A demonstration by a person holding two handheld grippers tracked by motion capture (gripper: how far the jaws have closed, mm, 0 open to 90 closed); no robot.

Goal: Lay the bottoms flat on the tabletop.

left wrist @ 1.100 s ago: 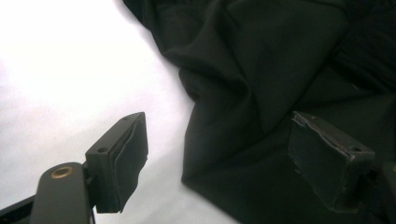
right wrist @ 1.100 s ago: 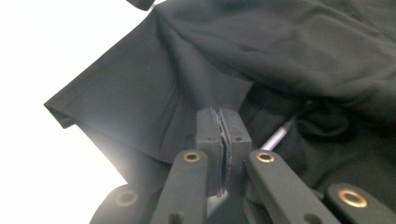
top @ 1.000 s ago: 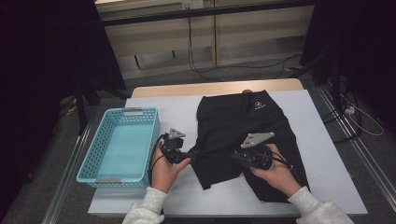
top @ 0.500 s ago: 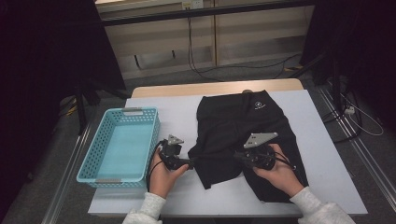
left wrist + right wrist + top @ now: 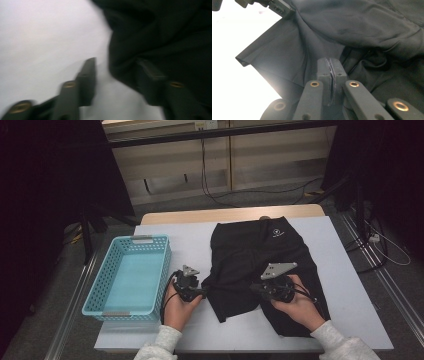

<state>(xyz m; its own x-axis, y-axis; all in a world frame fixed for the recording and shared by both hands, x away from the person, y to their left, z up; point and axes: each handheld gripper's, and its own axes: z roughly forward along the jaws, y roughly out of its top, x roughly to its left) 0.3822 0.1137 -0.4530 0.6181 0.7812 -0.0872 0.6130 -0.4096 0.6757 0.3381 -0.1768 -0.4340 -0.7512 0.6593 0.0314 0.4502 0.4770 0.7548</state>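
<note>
A white-topped desk [image 5: 345, 285] with a wooden far edge stands in a dim room; behind it run pale wall panels and loose cables on a grey floor. A light-blue plastic basket [image 5: 100, 290] sits on the near left part of the desk. The black garment [image 5: 250, 255] lies spread over the middle and right of the desk, creased, with a small white logo near its far edge and a flat corner pointing towards the near edge.

The left gripper [image 5: 202, 291], held in the left hand [image 5: 179, 304] between basket and garment, points rightwards at the garment's left edge. Its jaws have just been closing; in the left gripper view [image 5: 116, 72] they stand partly apart, one over bare desk, the other against the dark cloth, the edge fold lying between them. Whether the pads press on it cannot be told through the blur.

The right gripper [image 5: 256, 289], held in the right hand [image 5: 300, 302], rests on the garment and points leftwards. In the right gripper view [image 5: 331, 67] its jaws are closed pad to pad above the cloth, nothing visibly caught between them.
</note>
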